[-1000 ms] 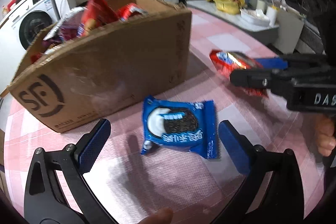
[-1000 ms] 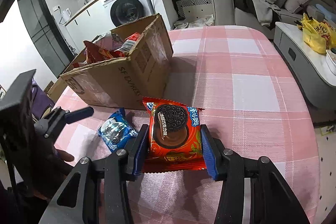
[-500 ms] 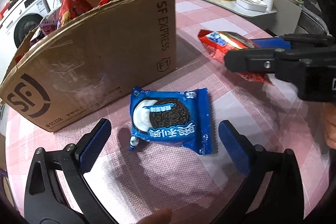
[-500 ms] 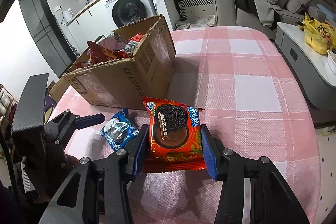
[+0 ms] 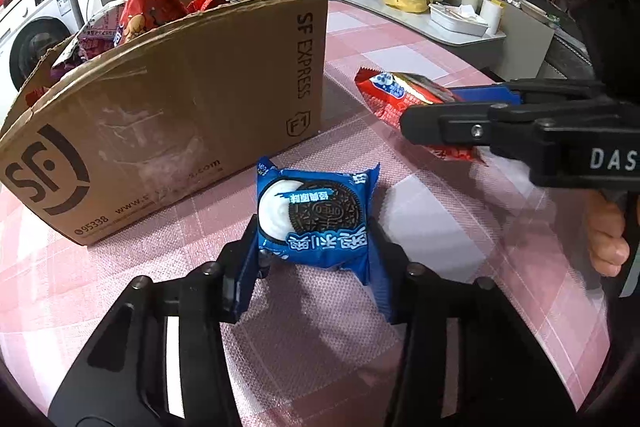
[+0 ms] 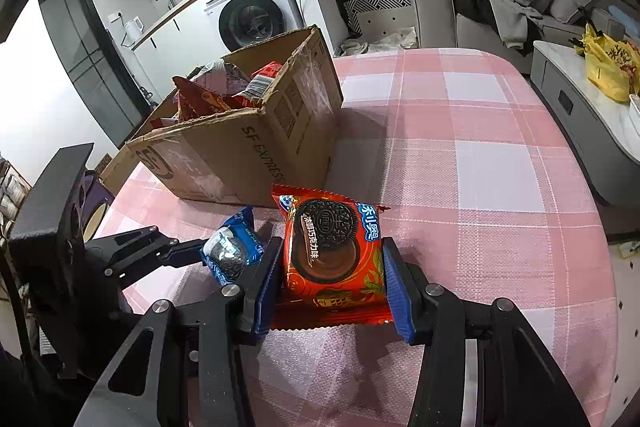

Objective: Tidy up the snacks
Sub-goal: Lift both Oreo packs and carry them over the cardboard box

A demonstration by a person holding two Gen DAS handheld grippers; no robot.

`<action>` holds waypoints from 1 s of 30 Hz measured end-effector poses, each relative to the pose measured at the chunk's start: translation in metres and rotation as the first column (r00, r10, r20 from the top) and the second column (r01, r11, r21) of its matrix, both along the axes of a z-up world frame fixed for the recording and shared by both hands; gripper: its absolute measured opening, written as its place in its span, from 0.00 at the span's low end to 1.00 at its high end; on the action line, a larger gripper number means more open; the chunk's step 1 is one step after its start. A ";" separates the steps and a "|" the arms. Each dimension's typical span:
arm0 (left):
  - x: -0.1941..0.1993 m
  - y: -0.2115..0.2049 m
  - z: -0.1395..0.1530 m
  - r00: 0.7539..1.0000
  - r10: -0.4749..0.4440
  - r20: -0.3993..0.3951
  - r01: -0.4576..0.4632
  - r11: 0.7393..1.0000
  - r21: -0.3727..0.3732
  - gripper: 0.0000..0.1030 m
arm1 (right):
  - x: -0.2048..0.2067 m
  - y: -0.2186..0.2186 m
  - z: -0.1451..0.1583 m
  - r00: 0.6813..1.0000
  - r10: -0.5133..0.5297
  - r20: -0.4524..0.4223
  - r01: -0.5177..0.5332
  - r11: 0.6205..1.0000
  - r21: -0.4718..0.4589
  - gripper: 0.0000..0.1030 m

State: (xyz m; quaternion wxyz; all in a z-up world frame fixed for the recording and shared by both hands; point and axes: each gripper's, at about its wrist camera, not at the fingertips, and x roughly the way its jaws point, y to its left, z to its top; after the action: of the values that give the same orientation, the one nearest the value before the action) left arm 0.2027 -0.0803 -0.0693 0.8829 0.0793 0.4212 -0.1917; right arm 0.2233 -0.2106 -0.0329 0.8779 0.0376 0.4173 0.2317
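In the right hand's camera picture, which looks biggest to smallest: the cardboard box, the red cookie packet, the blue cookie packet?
1. cardboard box, clearly largest.
2. red cookie packet, though it sits nearest the camera, which enlarges it.
3. blue cookie packet, partly hidden; its true size may match the red one.

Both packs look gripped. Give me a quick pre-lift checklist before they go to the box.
1. Left hand-held gripper on blue pack: jaws have just closed, pads press both sides. Ok.
2. Right hand-held gripper on red pack: clamped on both sides. Ok.
3. Both packs lifted off the tablecloth: cannot tell.
4. Box open at the top: ok.
5. Room in the box: snacks already stick up above its rim; cannot tell.
6. Path to the box: nothing stands between. Ok.
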 end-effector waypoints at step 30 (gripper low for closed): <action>-0.061 0.110 0.084 0.977 0.150 0.151 -0.124 0.977 -0.173 0.43 | -0.023 0.005 0.038 0.986 0.024 0.165 -0.040 0.995 0.094 0.47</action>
State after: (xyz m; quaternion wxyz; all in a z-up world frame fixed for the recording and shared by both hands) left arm 0.1421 0.0294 0.0152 0.9292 -0.0071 0.3347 -0.1568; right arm 0.1998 -0.2060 0.0048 0.9026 0.0544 0.3323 0.2682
